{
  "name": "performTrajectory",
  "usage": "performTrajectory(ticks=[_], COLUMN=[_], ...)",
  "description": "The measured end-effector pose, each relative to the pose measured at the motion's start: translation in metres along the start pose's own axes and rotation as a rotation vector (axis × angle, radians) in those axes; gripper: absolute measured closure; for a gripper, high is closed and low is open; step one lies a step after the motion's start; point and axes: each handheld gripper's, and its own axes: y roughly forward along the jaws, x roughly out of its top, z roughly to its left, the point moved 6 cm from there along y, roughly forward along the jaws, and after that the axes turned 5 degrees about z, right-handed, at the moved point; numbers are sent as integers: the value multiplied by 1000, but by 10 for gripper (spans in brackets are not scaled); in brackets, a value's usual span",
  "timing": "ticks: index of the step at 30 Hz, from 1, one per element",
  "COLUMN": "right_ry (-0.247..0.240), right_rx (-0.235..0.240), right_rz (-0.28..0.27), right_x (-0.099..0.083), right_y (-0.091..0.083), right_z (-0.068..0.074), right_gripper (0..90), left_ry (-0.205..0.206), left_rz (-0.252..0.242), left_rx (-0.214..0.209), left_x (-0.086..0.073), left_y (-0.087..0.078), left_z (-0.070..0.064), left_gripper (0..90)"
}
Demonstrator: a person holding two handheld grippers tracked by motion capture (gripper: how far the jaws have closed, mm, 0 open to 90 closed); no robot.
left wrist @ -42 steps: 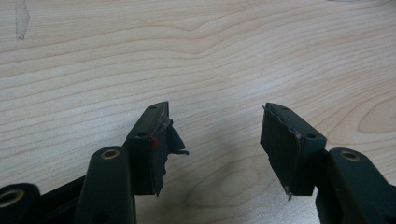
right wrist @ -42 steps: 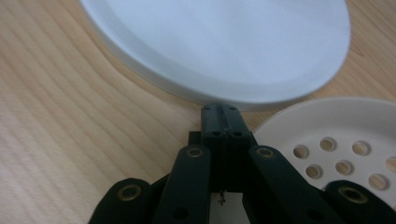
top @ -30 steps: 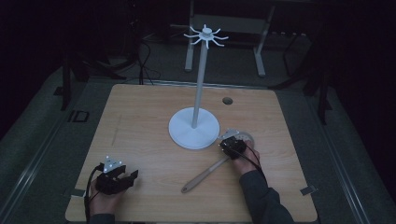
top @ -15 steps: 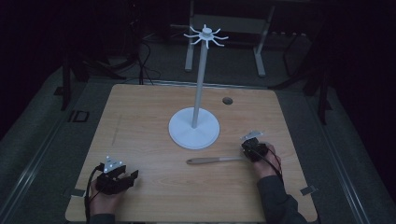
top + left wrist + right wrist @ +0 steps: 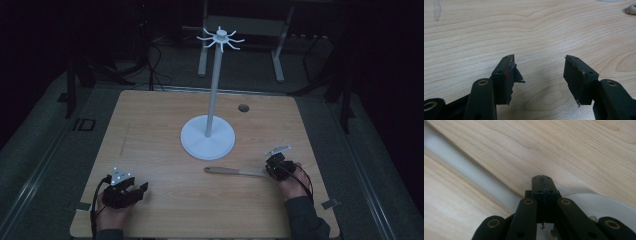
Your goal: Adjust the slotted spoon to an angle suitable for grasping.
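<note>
The left gripper (image 5: 131, 190) is rested near the table's (image 5: 150, 130) front left corner, jaws apart and empty. The right gripper (image 5: 274, 167) is clamped on the spoon's (image 5: 232, 171) bowl end, its handle lying before the stand (image 5: 207, 137).

Left gripper (image 5: 131, 190) sits low at the near-left, held from behind by the left hand (image 5: 111, 216), grey plate on top, cable looping off its left side. In the left gripper view its jaws stand wide apart, pad (image 5: 509, 75) liner torn and frayed. Right gripper (image 5: 274, 166) at near-right, right hand (image 5: 294, 181) wrapped around it, sleeve trailing back. Right gripper view: jaws pressed flat together, nothing visible between them.
</note>
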Motion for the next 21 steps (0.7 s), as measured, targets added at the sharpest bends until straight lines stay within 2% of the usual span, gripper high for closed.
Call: performTrajectory(ticks=[4, 5, 6, 7, 9, 13, 20, 21], right_ry=[5, 3, 3, 32, 36, 37, -28, -68], right_rx=[28, 76, 76, 107, 133, 131, 127, 136], right_rz=[-11, -66, -66, -114, -163, -234, -283, -289], right_x=[0, 3, 3, 7, 12, 24, 39, 44], right_y=[-1, -2, -2, -7, -12, -26, -37, -39], right_z=[-2, -3, -3, -6, -6, -9, -4, 2], right_gripper=[899, 869, 869, 818, 775, 697, 637, 638], left_ry=[6, 6, 6, 4, 4, 3, 3, 4], left_rz=[0, 2, 2, 2, 1, 2, -2, -3], left_rx=[1, 1, 1, 2, 2, 0, 2, 3], left_x=[0, 0, 0, 0, 0, 0, 0, 0], left_y=[0, 1, 1, 1, 1, 1, 0, 0], left_z=[-1, -1, -1, -1, -1, -1, 0, 0], left_gripper=[431, 431, 431, 431, 431, 431, 432, 432])
